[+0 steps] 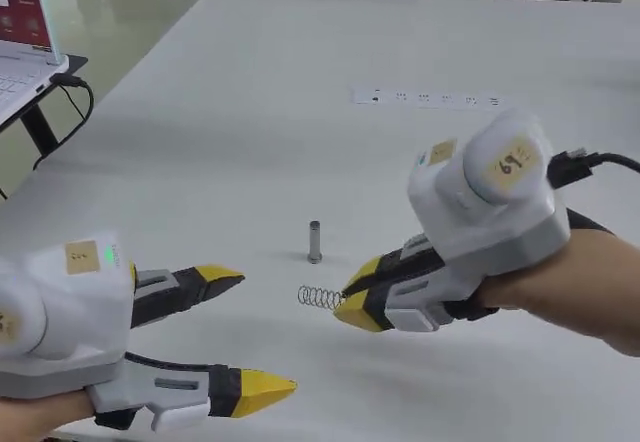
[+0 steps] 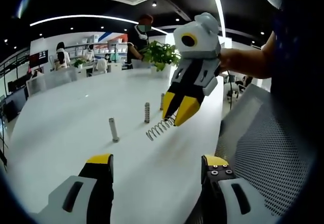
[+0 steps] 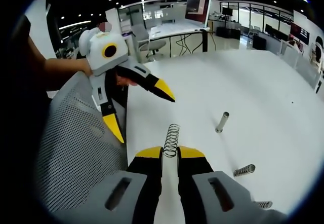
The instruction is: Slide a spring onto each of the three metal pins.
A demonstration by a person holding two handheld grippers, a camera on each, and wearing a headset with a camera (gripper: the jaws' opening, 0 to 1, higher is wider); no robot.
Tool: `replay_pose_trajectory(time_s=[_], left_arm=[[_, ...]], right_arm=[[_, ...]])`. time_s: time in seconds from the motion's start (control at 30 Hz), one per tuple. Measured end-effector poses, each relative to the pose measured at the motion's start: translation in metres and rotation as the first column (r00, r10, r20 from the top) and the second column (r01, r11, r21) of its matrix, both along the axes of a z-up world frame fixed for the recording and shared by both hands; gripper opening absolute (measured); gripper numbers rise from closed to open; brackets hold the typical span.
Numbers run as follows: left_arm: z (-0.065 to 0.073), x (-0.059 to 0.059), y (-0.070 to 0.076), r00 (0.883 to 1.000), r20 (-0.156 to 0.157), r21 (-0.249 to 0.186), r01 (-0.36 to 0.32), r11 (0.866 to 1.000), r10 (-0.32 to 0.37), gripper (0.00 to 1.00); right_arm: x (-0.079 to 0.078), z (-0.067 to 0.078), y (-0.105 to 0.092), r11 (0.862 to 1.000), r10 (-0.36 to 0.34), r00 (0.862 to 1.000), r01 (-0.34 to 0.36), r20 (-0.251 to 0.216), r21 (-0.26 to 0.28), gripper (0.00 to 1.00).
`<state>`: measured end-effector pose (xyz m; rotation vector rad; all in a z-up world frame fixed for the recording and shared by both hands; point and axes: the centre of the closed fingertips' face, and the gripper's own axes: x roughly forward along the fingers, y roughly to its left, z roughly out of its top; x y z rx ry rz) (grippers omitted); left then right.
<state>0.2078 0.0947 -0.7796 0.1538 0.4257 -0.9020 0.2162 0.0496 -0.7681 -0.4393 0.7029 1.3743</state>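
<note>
We record: right tongs (image 1: pixel 345 307), jaws closed on one end of a spring (image 1: pixel 320 296), which sticks out level near a bare upright pin (image 1: pixel 315 242) on the worktop (image 1: pixel 300 112). Left tongs (image 1: pixel 265 332): wide open, empty, apart from the spring.

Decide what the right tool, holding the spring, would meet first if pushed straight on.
Probably the tabletop, since the right tool tilts downward; the left tool lies beyond, though depth is unclear.

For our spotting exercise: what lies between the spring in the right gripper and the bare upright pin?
Bare white table, seen in the head view: the spring, pinched by the right gripper, is apart from the pin.
</note>
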Motion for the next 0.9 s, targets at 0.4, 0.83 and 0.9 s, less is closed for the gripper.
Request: replay_pose_trajectory(time_s=[0.4,0.83,0.9], left_arm=[[0.035,-0.003,-0.016,0.995,0.052,-0.070,0.094,0.993,-0.091,0.55],[0.041,-0.008,-0.035,0.972,0.129,-0.008,0.200,0.980,-0.198,0.36],[0.042,-0.008,-0.037,0.969,0.143,-0.005,0.207,0.978,-0.204,0.33]], right_arm=[[-0.015,0.028,0.001,0.996,0.088,0.996,-0.088,-0.017,0.015,0.08],[-0.026,0.035,0.003,0.995,0.098,0.992,-0.098,-0.077,0.003,0.08],[-0.026,0.035,0.003,0.996,0.093,0.992,-0.093,-0.083,-0.003,0.08]])
